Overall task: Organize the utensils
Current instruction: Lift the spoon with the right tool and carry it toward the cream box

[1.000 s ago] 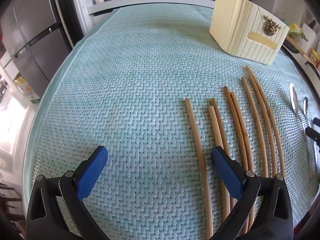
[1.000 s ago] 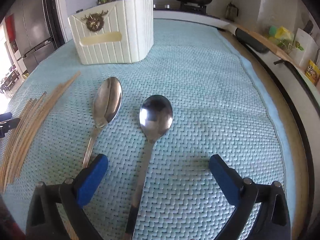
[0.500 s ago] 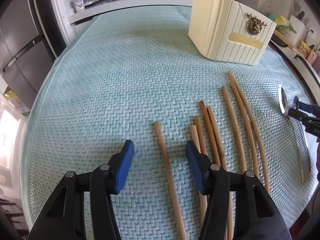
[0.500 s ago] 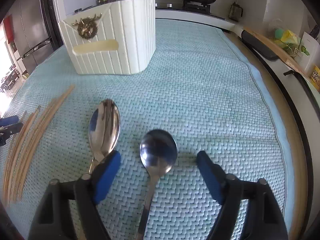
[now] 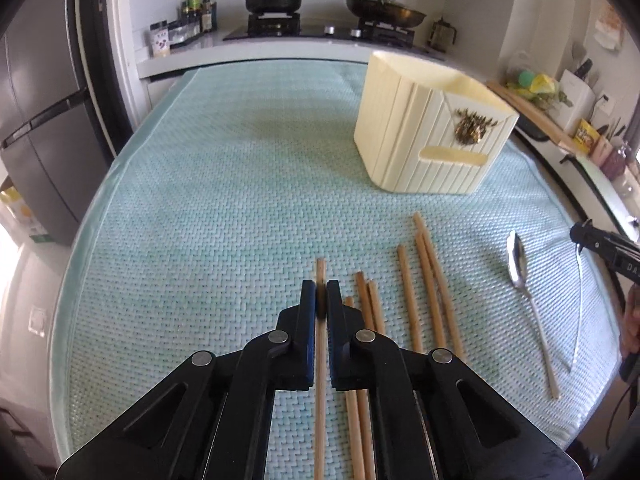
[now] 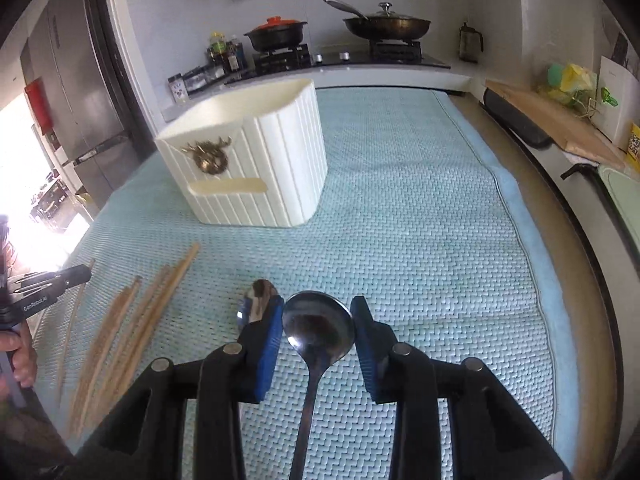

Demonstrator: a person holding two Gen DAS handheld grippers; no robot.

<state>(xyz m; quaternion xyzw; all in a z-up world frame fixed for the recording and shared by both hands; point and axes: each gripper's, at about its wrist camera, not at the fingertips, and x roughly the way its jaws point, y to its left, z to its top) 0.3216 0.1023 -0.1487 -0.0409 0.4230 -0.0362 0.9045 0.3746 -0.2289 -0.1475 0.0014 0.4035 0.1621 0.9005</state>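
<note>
Both hands are working at once in front of the cream utensil holder (image 5: 432, 136), which is standing upright on the woven green mat (image 5: 208, 208). The left gripper (image 5: 321, 294) is pinching the leftmost chopstick (image 5: 320, 268), its pads pressed together on the stick, whose long axis is running straight along the fingers, tip pointing away from the person. The holder is sitting ahead and to the right of that tip, well apart, so I'd judge the stick needs lifting, swinging right and tipping upright. The other chopsticks (image 5: 428, 280) are lying parallel, nearer the holder.

The right gripper (image 6: 318, 326) is closing around the dark spoon (image 6: 319, 326); the bowl is sitting between the pads, the left pad looking to be touching it, the right one just beside it. Its handle is running back under the tool. From here the holder is ahead and left. A second spoon (image 6: 258, 300) is lying just left of the left pad.
</note>
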